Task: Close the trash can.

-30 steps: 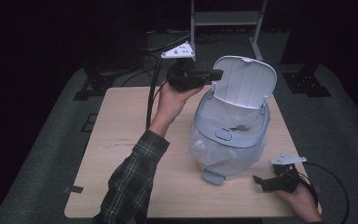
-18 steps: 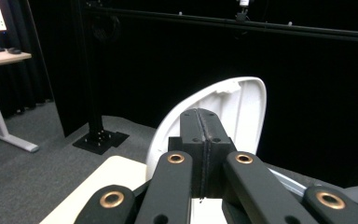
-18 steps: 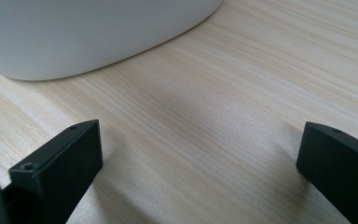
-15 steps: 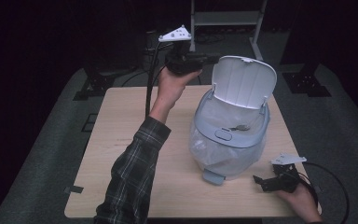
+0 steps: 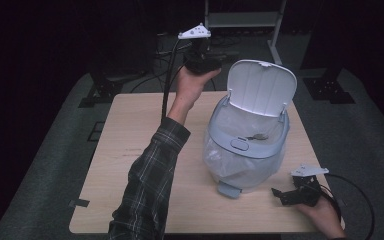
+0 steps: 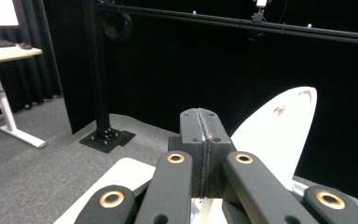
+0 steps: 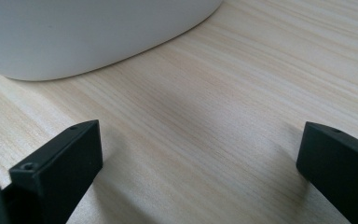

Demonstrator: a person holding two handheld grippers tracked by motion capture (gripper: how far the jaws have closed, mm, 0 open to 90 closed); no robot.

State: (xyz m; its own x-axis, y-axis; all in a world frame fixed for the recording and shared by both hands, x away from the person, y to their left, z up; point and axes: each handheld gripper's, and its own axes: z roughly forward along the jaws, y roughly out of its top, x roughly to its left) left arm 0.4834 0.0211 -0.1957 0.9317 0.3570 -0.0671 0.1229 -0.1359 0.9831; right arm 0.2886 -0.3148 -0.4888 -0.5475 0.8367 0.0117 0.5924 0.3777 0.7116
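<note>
Your left claw (image 5: pixel 215 56) is pressed together, high beside the bin's open lid (image 5: pixel 261 89). Your right claw (image 5: pixel 286 194) rests spread on the surface (image 5: pixel 130 145). Go slow near the lid.

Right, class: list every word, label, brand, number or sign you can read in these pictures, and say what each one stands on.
No readable text anywhere.
Pale grey-blue plastic bin with raised white lid: no legible label; the oval on its front rim is blank at this size.
Same lid in the left gripper view: two faint grey marks near the tip, too blurred to read.
Light wooden table: no markings.
Left gripper and right gripper: no lettering.
</note>
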